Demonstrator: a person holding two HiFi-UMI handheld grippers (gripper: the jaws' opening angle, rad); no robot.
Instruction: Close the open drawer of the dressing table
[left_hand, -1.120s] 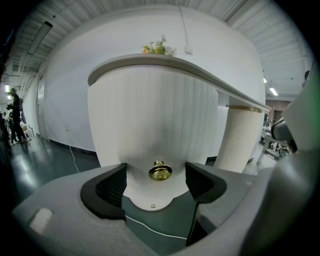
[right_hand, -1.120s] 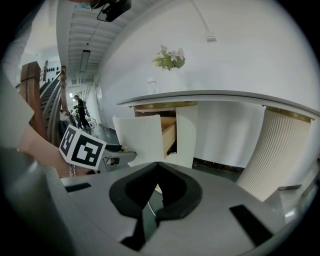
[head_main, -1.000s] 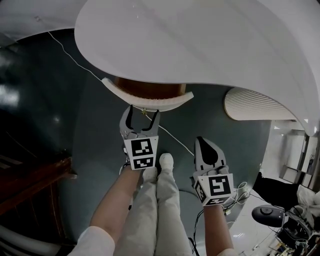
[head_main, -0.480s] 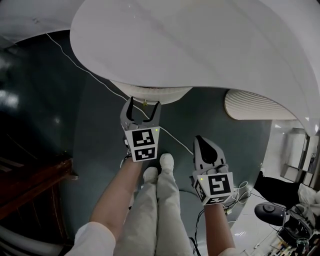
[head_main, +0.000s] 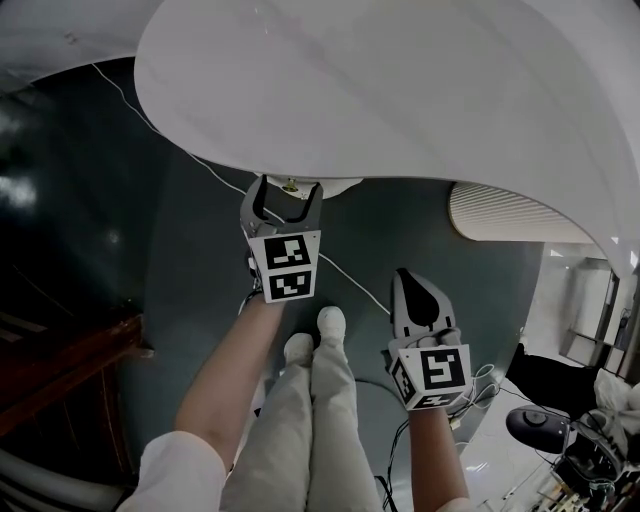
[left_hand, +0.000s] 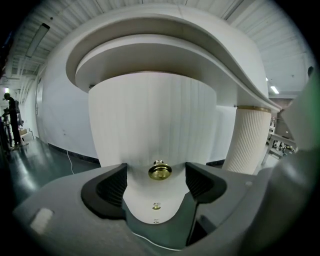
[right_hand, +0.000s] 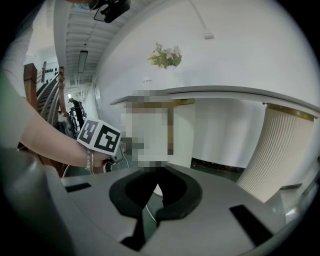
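Observation:
The dressing table's white top (head_main: 400, 90) fills the upper head view. Its curved, fluted white drawer (left_hand: 155, 115) is pushed almost fully under the top, with only a sliver of the front (head_main: 310, 186) showing. My left gripper (head_main: 285, 203) is open against that front. Its dark fingers (left_hand: 112, 187) stand on either side of the brass knob (left_hand: 160, 171) without clamping it. My right gripper (head_main: 420, 300) hangs lower right, away from the drawer, shut with nothing in it; in its own view its tips (right_hand: 156, 200) meet.
A fluted white column (head_main: 510, 210) stands right of the drawer under the top. A thin white cable (head_main: 150, 125) runs across the dark floor. My legs and white shoes (head_main: 330, 325) stand below the grippers. Dark wooden furniture (head_main: 70, 350) is at the left.
The drawer has slid in under the table top, from well open to nearly flush. My left gripper moved forward with it. The right gripper stayed put.

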